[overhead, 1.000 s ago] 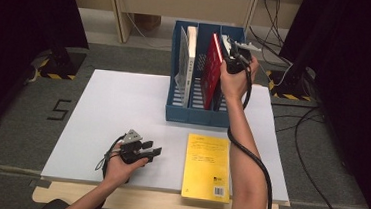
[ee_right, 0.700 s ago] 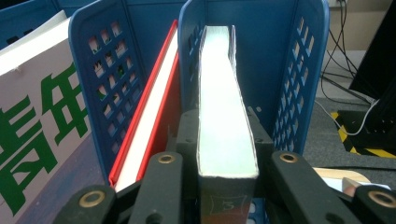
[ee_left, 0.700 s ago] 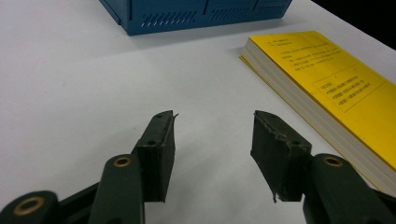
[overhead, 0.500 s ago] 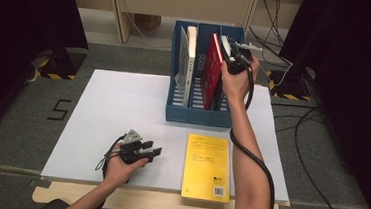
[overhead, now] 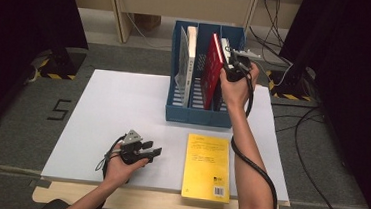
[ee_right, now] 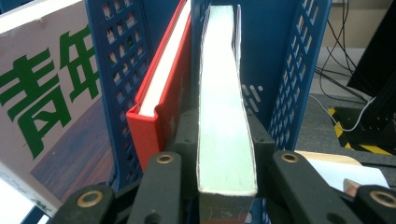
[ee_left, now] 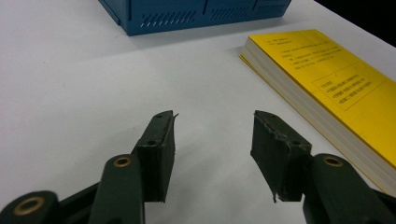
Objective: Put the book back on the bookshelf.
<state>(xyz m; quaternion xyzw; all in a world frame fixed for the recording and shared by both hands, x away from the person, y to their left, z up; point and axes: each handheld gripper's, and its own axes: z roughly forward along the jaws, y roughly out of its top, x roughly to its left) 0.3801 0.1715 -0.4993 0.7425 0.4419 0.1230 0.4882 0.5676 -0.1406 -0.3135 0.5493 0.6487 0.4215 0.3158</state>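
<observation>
Two big green Chinese signs, 青年, stand on the white book cover [ee_right: 42,107], in the slot left of the red book [ee_right: 161,107] in the blue rack [ee_right: 299,70]. A black number 5 [overhead: 61,110] is marked on the grey floor, left of the white table [overhead: 116,124]. The yellow book [overhead: 207,167], lying in front of the blue rack, has small black print and a barcode, too small to read.
</observation>
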